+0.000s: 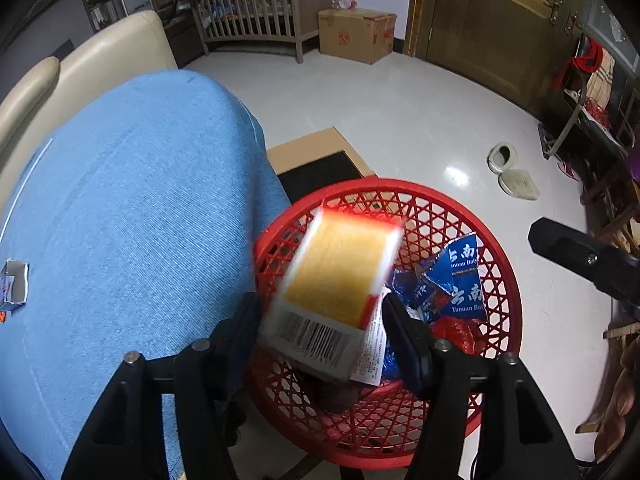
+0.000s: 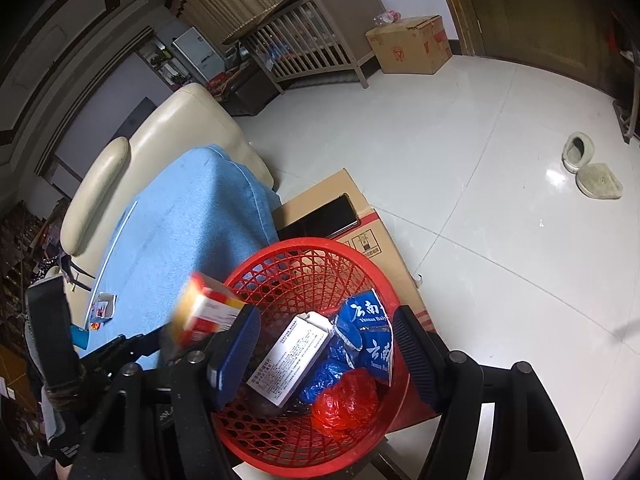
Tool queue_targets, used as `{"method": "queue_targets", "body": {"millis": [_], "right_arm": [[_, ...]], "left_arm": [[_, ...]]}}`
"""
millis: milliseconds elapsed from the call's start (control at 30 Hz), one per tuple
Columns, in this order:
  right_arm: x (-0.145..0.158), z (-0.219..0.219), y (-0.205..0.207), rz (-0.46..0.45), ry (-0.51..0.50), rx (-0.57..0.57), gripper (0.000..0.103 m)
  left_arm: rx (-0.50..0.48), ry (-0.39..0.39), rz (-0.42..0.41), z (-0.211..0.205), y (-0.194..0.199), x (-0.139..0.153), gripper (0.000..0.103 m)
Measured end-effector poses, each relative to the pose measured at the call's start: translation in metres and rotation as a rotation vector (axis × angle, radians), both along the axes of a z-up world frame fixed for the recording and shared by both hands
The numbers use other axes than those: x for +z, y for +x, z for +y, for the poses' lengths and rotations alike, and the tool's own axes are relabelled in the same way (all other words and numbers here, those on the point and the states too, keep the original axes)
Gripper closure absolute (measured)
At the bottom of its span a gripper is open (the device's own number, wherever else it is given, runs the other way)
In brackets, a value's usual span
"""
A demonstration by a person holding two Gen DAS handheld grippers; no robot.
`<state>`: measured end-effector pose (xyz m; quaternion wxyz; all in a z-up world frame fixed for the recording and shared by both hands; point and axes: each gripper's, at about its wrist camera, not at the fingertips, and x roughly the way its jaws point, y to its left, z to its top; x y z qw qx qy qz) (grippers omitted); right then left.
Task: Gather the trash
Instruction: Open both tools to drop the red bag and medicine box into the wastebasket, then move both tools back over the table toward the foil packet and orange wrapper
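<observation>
A red plastic basket (image 1: 460, 216) with lattice walls sits on a flattened cardboard box (image 2: 384, 240) on the white tiled floor (image 1: 400, 120), just beside a seat draped in a blue cloth (image 1: 132, 200). The left claw (image 1: 320, 320) hangs over the basket's near rim with a yellow and orange carton (image 1: 340, 272) between its fingers (the carton is blurred; whether the fingers grip it or it is loose cannot be told). From the right wrist view, the right claw (image 2: 320, 340) is above the basket with its fingers spread apart and nothing between them. Inside the basket lie a white printed box (image 2: 292, 360), blue foil packets (image 2: 372, 340) and a crumpled red bag (image 2: 344, 400). A small scrap of wrapper (image 1: 14, 284) rests on the blue cloth, well apart from the basket.
</observation>
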<state>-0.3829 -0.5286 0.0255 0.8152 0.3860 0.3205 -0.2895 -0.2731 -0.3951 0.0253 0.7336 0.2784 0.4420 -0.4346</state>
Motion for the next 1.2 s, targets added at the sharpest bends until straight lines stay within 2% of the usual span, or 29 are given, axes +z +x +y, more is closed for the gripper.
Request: {"method": "queue_targets", "body": {"millis": [300, 567, 733, 967, 1200], "right_arm": [[0.010, 0.005, 0.006, 0.010, -0.028, 0.000, 0.031], [0.009, 0.023, 0.037, 0.083, -0.023, 0.066, 0.028], [0.001, 0.048, 0.080, 0.184, -0.012, 0.173, 0.028], [0.004, 0.091, 0.146, 0.229, -0.065, 0.353, 0.028], [0.027, 0.168, 0.248, 0.210, -0.234, 0.707, 0.028]], "left_arm": [[0.026, -0.061, 0.042, 0.021, 0.011, 0.013, 0.034], [0.187, -0.160, 0.067, 0.082, 0.057, 0.036, 0.034], [0.314, -0.189, 0.077, 0.133, 0.088, 0.037, 0.033], [0.504, -0.214, 0.095, 0.211, 0.128, 0.025, 0.033], [0.702, -0.237, 0.117, 0.294, 0.165, 0.011, 0.033]]}}
